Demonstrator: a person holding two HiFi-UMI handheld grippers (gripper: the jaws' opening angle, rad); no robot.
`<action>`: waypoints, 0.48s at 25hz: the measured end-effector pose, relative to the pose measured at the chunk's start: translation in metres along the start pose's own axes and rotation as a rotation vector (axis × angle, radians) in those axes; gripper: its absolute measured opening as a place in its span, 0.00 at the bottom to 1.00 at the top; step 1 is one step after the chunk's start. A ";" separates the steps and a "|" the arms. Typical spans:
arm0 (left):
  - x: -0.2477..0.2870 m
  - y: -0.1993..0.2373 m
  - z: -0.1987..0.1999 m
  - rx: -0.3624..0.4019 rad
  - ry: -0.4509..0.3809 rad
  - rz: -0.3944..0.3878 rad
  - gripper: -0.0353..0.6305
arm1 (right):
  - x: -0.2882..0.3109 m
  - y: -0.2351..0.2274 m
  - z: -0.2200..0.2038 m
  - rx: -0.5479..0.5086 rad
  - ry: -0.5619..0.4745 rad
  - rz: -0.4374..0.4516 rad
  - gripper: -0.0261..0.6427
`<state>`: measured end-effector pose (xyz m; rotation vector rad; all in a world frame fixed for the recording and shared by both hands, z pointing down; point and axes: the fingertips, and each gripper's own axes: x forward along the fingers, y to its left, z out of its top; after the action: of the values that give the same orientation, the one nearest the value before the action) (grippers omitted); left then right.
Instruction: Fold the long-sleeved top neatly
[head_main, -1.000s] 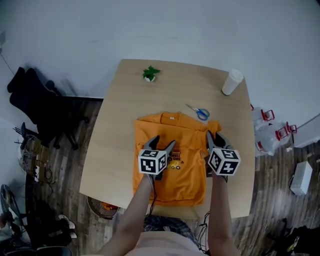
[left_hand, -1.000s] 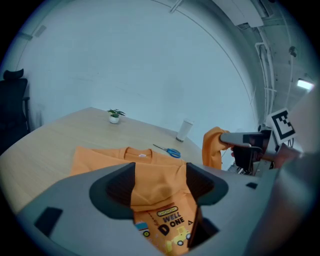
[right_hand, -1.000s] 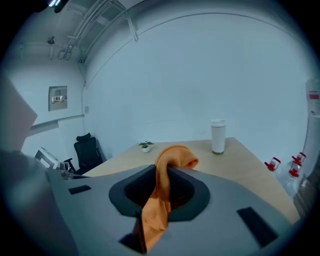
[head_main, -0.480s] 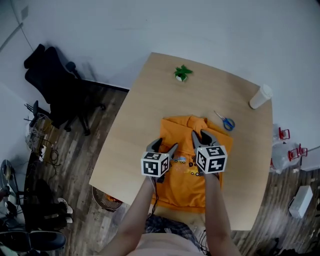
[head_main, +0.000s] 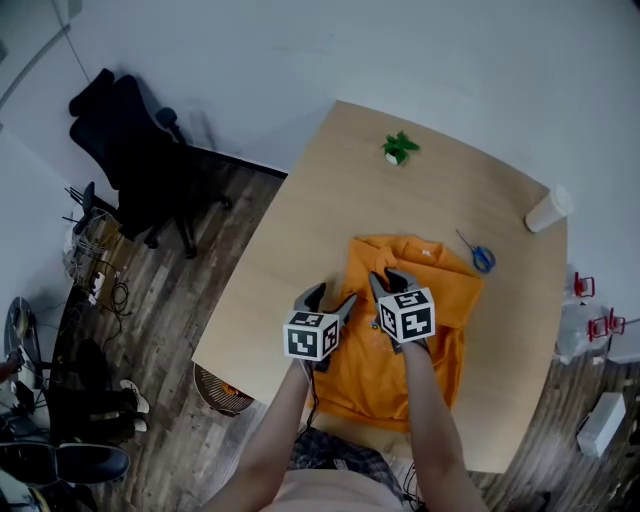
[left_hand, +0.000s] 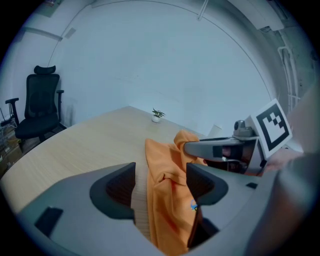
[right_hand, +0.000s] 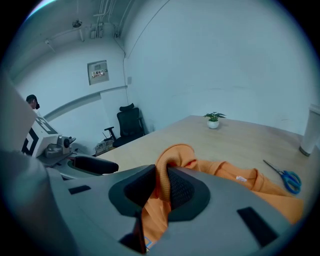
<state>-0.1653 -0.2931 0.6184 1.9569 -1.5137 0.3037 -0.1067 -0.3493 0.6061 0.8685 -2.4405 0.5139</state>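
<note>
While the orange long-sleeved fabric top (head_main: 362, 378) lies rumpled by the near edge of the light wooden table (head_main: 300, 250), the right gripper (head_main: 387, 282) pinches a raised fold of it tight. Over its left edge the left gripper (head_main: 330, 297) hovers, jaws well apart, clamping nothing.

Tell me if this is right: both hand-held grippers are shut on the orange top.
Only the right hand-held gripper is shut on the orange top. The left hand-held gripper is open, jaws apart, as the left gripper view shows.
</note>
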 end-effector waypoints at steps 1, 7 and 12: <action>-0.001 0.003 -0.001 -0.004 -0.001 0.004 0.51 | 0.005 0.003 -0.002 0.003 0.007 0.009 0.15; -0.009 0.014 0.000 -0.017 -0.006 0.027 0.51 | 0.028 0.011 -0.010 0.026 0.050 0.038 0.16; -0.013 0.019 -0.002 -0.021 -0.008 0.034 0.51 | 0.030 0.014 -0.005 0.096 0.007 0.056 0.26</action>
<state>-0.1866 -0.2842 0.6198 1.9199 -1.5511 0.2936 -0.1340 -0.3507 0.6246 0.8369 -2.4565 0.6578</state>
